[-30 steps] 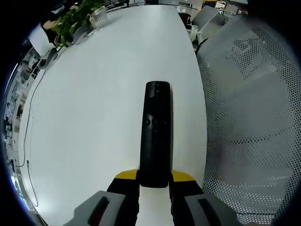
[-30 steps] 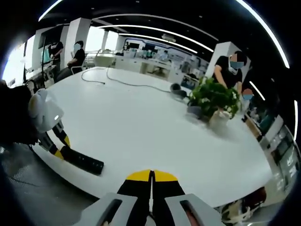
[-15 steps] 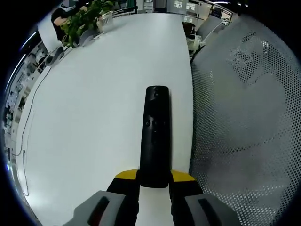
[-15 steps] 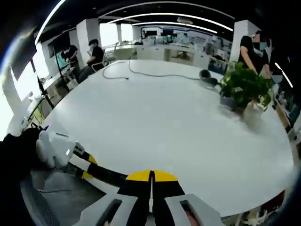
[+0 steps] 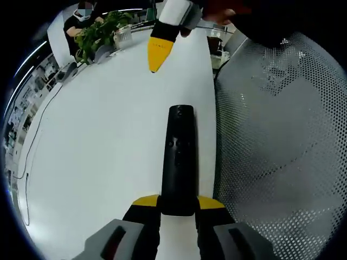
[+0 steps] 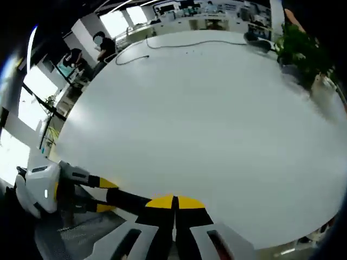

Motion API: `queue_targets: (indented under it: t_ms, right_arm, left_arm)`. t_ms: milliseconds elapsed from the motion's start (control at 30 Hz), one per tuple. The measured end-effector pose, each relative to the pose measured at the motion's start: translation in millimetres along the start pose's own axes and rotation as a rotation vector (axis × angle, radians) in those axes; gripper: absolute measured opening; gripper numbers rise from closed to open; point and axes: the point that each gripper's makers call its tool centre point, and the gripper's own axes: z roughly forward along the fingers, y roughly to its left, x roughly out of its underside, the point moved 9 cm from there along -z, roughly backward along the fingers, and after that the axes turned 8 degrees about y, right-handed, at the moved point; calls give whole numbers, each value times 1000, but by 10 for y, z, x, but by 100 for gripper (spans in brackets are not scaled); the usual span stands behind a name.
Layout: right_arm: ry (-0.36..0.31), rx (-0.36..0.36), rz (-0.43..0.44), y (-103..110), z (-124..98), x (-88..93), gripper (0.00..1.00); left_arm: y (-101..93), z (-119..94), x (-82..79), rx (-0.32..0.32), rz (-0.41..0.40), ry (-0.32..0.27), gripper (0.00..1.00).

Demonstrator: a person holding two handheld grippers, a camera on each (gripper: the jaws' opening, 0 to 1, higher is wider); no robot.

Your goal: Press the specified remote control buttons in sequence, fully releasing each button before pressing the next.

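Note:
A long black remote (image 5: 179,157) sticks out forward over the white table (image 5: 108,135), its near end clamped between the jaws of my left gripper (image 5: 178,203). Small buttons show on its top face. My right gripper (image 5: 157,54) hangs above the table beyond the remote's far end, yellow tips pressed together, apart from the remote. In the right gripper view my right gripper (image 6: 174,203) is shut on nothing. Just to its left lies the remote (image 6: 127,198), with the left gripper (image 6: 46,187) holding it.
A grey mesh chair back (image 5: 282,135) stands close along the table's right edge. A potted plant (image 5: 100,27) and a black cable (image 6: 179,44) sit at the table's far side. A person (image 6: 100,46) sits beyond the table.
The right gripper has come into the left gripper view from the top, over the table. The right gripper view has tilted down, and the held remote now lies closer to its jaws.

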Motion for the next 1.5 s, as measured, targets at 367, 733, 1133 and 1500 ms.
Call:
queue_targets:
  t_ms: [367,733,1133,1500]
  right_arm:
    - [99,-67,-20,31,303,103,0]
    - [137,-97,2,37,341,155,0]
    - [110,-61,-23,69,334,187,0]
    - [117,-60,-71,95,328,186,0]
  left_arm:
    - [17,14,-49,12,45,22,24]
    - [11,16,-38,12,41,17,24]
    - [21,20,-47,21,38,21,24]
    - [15,16,-39,19,37,16,24]
